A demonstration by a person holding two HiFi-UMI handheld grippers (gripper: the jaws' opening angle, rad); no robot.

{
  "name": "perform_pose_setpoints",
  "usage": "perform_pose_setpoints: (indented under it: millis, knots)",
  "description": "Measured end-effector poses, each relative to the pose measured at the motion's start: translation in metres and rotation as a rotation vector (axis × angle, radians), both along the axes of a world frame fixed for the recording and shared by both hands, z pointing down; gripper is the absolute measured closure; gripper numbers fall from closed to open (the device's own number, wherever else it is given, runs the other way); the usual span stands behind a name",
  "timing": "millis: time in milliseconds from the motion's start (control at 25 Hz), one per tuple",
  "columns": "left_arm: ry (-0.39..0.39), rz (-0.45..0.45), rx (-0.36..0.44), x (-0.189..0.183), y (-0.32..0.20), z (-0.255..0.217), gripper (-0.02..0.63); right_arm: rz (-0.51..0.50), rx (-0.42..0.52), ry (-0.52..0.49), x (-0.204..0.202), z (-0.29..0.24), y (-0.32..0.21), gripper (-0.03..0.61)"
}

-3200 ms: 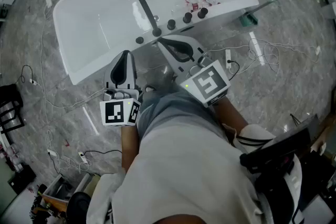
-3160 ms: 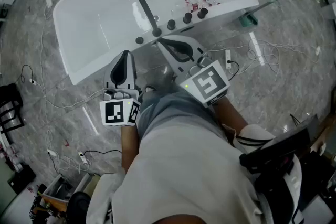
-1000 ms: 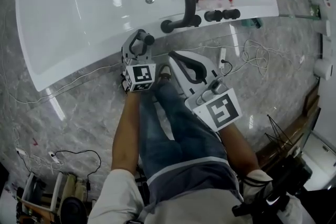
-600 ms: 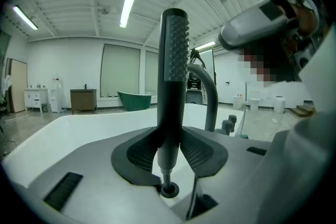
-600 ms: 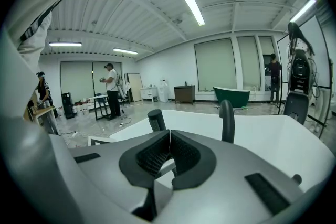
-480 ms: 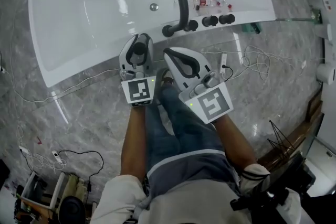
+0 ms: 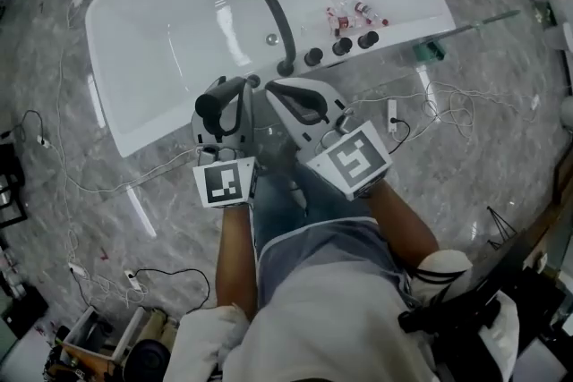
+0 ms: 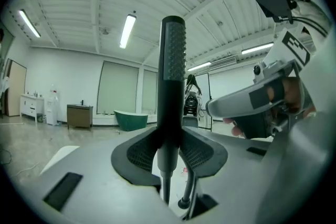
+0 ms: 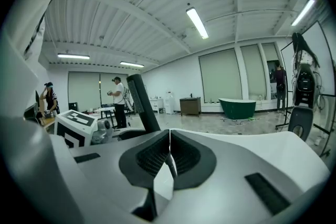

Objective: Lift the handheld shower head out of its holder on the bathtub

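The black handheld shower head stands upright between the pads of my left gripper, which is shut on its handle; its hose hangs below the jaws. From the head view the shower head and the left gripper are held up in the air in front of the white bathtub, off the tub's rim. My right gripper hovers just to the right of it. In the right gripper view the right gripper has its pads pressed together with nothing between them, and the shower head shows to its left.
On the tub's near rim stand a curved black faucet spout and three black knobs. Small bottles lie inside the tub. Cables trail over the marble floor. The person's legs are below the grippers.
Both grippers have risen toward the head camera, away from the tub's rim. The left one carries the shower head up with it. The right one stays shut.
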State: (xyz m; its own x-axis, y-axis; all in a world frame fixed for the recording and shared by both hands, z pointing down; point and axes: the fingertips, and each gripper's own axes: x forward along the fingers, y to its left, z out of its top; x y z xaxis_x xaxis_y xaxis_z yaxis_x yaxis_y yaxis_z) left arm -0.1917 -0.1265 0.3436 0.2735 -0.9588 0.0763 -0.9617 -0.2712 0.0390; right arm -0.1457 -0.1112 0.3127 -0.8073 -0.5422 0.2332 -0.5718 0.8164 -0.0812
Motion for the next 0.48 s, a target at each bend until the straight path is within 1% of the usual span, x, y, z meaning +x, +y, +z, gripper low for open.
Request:
perform_pose_setpoints:
  millis: [80, 160, 240, 400, 480]
  knots:
    - [-0.009, -0.001, 0.019, 0.029, 0.028, -0.055, 0.465, 0.015, -0.013, -0.020, 0.030, -0.049, 0.024, 0.561]
    - [-0.004, 0.008, 0.041, 0.052, 0.059, -0.106, 0.465, 0.024, 0.013, -0.038, 0.055, -0.093, 0.051, 0.561]
    - [0.014, 0.026, 0.046, 0.065, 0.085, -0.148, 0.465, 0.034, 0.021, -0.048, 0.068, -0.131, 0.073, 0.561]
    - [0.047, 0.047, 0.032, 0.082, 0.122, -0.210, 0.465, 0.048, 0.023, -0.060, 0.087, -0.188, 0.104, 0.561]
    - [0.053, 0.053, 0.055, 0.092, 0.142, -0.246, 0.465, 0.052, 0.046, -0.075, 0.097, -0.220, 0.123, 0.561]
